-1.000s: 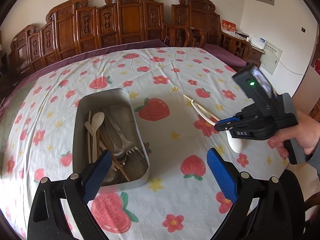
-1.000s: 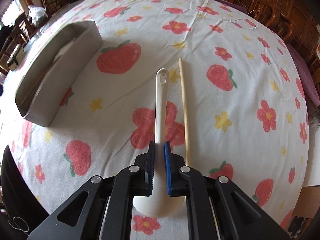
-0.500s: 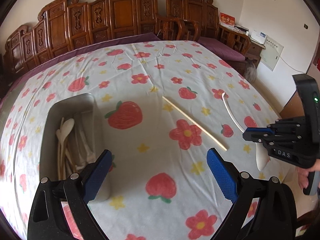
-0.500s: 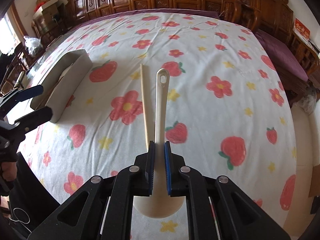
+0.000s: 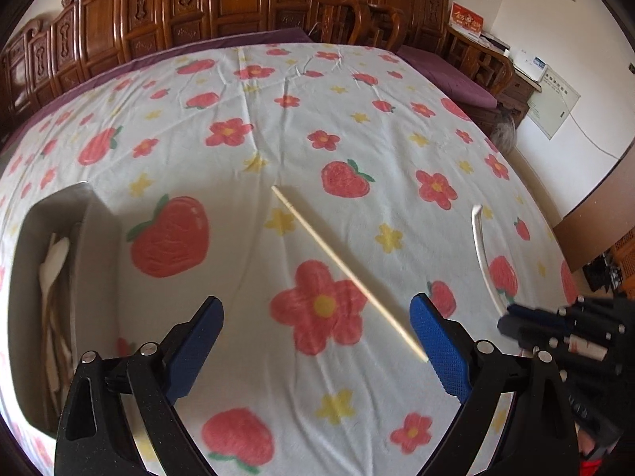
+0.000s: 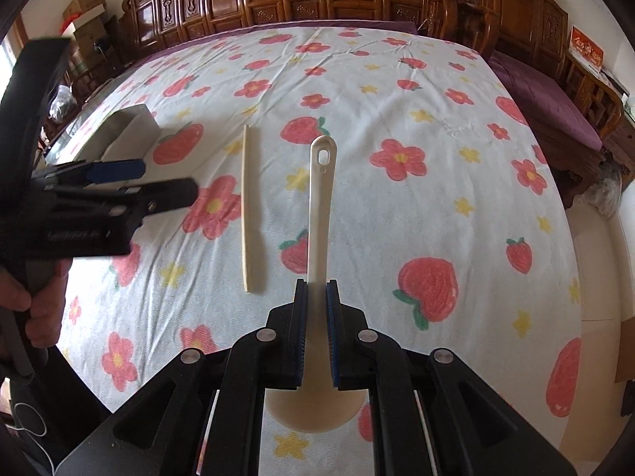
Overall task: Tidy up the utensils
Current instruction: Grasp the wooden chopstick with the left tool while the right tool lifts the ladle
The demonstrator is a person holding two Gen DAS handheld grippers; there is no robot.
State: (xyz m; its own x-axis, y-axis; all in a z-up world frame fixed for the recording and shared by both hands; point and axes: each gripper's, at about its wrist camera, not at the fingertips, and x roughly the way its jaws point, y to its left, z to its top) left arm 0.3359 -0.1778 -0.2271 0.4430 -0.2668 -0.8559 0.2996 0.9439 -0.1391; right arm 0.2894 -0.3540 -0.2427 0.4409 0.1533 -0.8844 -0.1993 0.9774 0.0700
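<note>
chopstick point(image 5: 345, 273): 1, loose on the tablecloth point(image 5: 357, 146) | white spoon point(image 6: 319, 214): 1, outside the tray | metal tray point(image 5: 27, 277): 1 | utensils inside tray: several, exact count unreadable | tablecloth: 1 | grippers: 2, left gripper point(image 5: 315, 347), right gripper point(image 6: 316, 333) | carved wooden chairs point(image 5: 238, 0): row, count unclear

Handheld grippers: black frames, blue pads
Left gripper point(image 5: 317, 341) and right gripper point(image 6: 316, 329) are showing silver screws and dimpled blue finger pads point(image 5: 438, 341)
</note>
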